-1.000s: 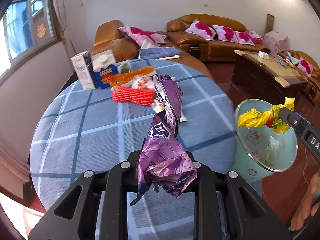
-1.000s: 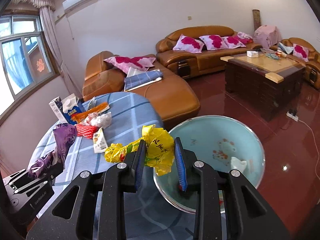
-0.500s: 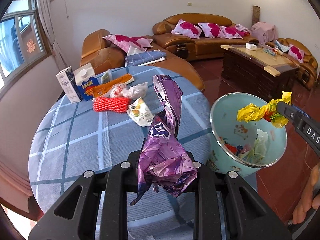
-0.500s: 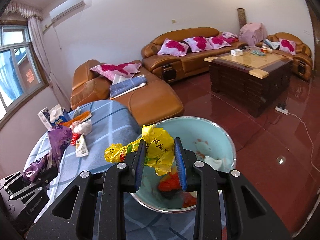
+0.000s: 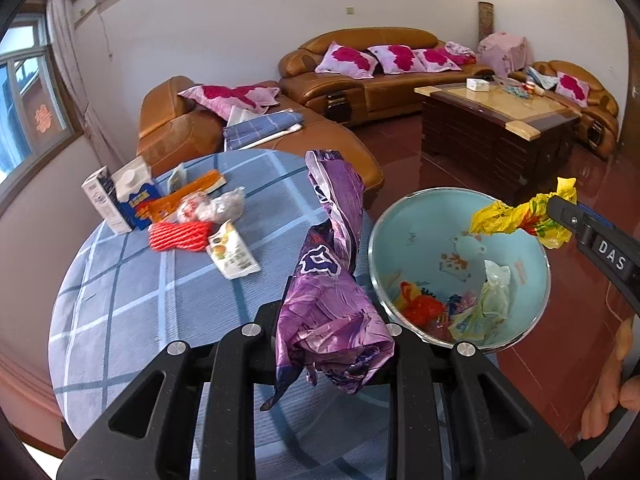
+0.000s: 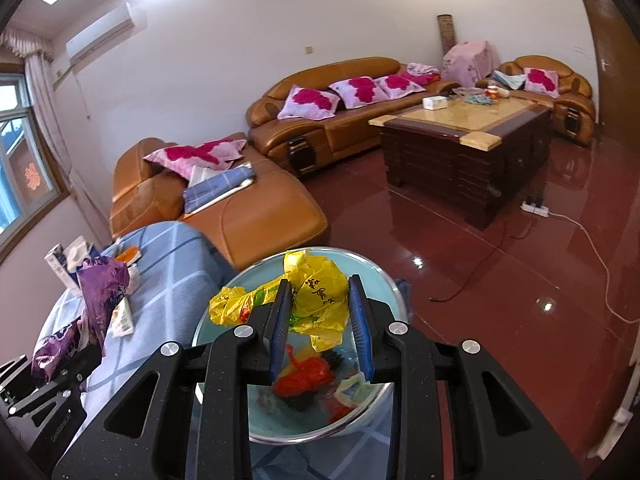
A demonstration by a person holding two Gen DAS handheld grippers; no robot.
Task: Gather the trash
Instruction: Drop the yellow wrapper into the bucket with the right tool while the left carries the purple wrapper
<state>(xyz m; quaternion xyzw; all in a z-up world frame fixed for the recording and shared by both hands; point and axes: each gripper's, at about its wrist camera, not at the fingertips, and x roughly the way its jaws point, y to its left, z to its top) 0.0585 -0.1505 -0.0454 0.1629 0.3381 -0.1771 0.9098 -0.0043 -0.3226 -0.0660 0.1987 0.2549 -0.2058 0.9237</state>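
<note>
Directly above the mouth of the pale blue bin (image 6: 320, 364): right gripper (image 6: 320, 320), with the yellow wrapper (image 6: 316, 300) wedged between the blue pads (image 6: 280, 320). Jaws parted roughly halfway, yet in contact with the crumpled plastic on both sides, so still gripping rather than released; a tail of the wrapper trailing off to the left past the left finger, long axis lying crosswise to the fingers. Judged from this: nothing needed but a wider opening, since bin bottom, already littered with red and white scraps, sits straight below the load. In the left wrist view, the same yellow wrapper (image 5: 520, 216) hanging over the far right part of the bin rim (image 5: 376, 248). Left gripper (image 5: 332, 344) clenched on the purple wrapper (image 5: 332, 280), a long twisted foil bag standing up and away along the finger direction, lower end bunched between the jaws. Bin just to the right of that load, beside the right edge of the tablecloth-covered tabletop (image 5: 120, 300), so a short swing rightward judged enough for the second drop. Right side clearly nearer to release. Left behind near the far left edge of the tabletop: cartons (image 5: 116, 196), a red net (image 5: 178, 236), a small sachet (image 5: 232, 250).
</note>
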